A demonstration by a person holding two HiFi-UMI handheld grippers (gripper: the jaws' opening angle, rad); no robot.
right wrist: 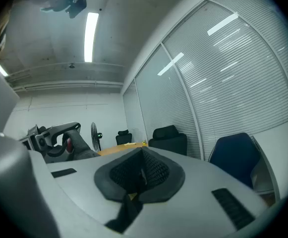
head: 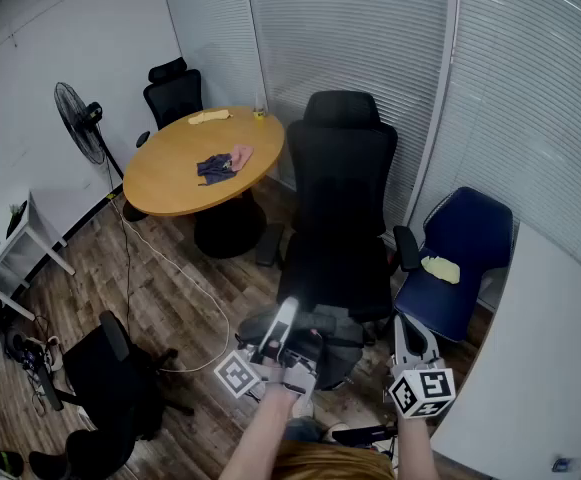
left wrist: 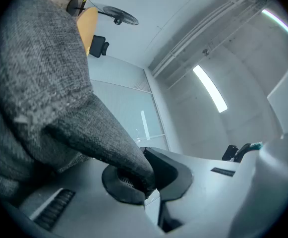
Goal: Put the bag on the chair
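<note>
A grey fabric bag (head: 335, 346) hangs low in front of me, just before the seat of the tall black office chair (head: 340, 198). My left gripper (head: 287, 313) is shut on the bag's grey strap (left wrist: 119, 152), which comes out from between its pads (left wrist: 119, 182); the bag's body (left wrist: 34, 83) fills that view's left. My right gripper (head: 402, 326) is held to the right of the bag, beside the chair's armrest. It is shut (right wrist: 139, 177) with nothing between its pads. In the right gripper view the black chair (right wrist: 169, 139) stands ahead.
A blue armchair (head: 467, 243) with a yellow cloth (head: 440, 268) stands right of the black chair. A round wooden table (head: 180, 173) with cloths is at the back left, a fan (head: 78, 118) beside it. A white desk (head: 530, 378) is on the right, and another black chair (head: 110, 378) sits low on the left.
</note>
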